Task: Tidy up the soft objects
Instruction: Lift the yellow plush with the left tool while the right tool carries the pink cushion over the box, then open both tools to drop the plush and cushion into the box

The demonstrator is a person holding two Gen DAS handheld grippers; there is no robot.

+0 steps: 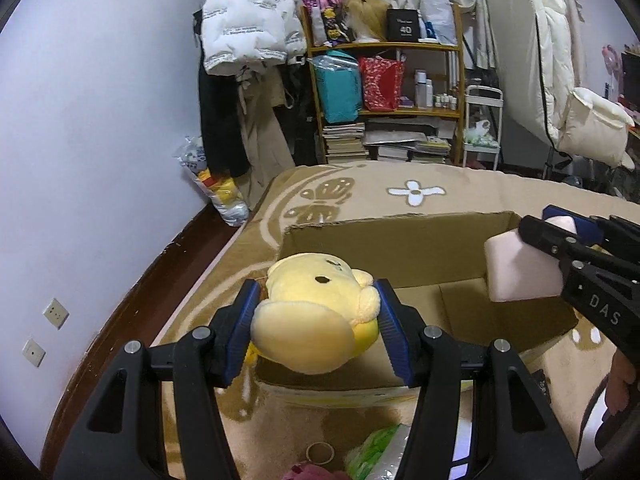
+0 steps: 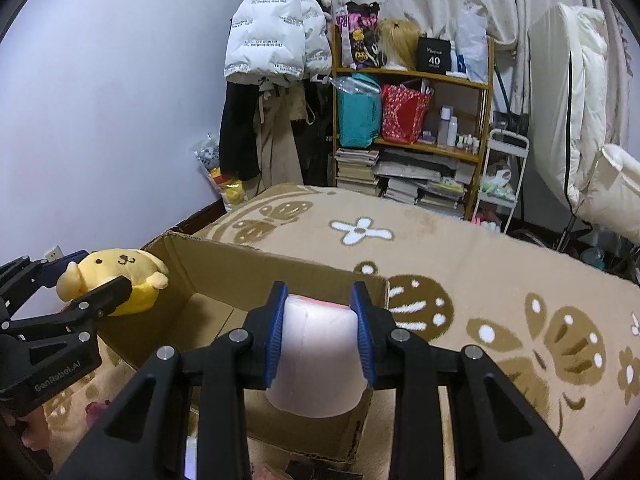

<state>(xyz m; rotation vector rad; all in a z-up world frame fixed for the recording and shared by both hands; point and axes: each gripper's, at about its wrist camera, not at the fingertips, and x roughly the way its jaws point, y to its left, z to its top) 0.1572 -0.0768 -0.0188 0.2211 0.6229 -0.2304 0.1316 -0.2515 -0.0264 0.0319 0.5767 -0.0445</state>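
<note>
My left gripper (image 1: 318, 300) is shut on a yellow plush dog (image 1: 316, 312) and holds it above the near left edge of an open cardboard box (image 1: 400, 236). My right gripper (image 2: 320, 300) is shut on a pale pink soft block (image 2: 318, 356) and holds it over the box (image 2: 224, 268), near its right end. In the left wrist view the right gripper (image 1: 560, 232) and the pink block (image 1: 520, 268) show at the right. In the right wrist view the left gripper (image 2: 86, 270) and the plush (image 2: 116, 276) show at the left.
The box stands on a tan blanket (image 2: 500, 280) with flower and butterfly patterns. A green-and-white packet (image 1: 376, 452), a tape ring (image 1: 320, 452) and a pink item (image 1: 308, 472) lie near me. A wooden shelf (image 1: 384, 92), hanging coats (image 1: 248, 80) and a plastic bag (image 1: 216, 188) stand beyond the bed.
</note>
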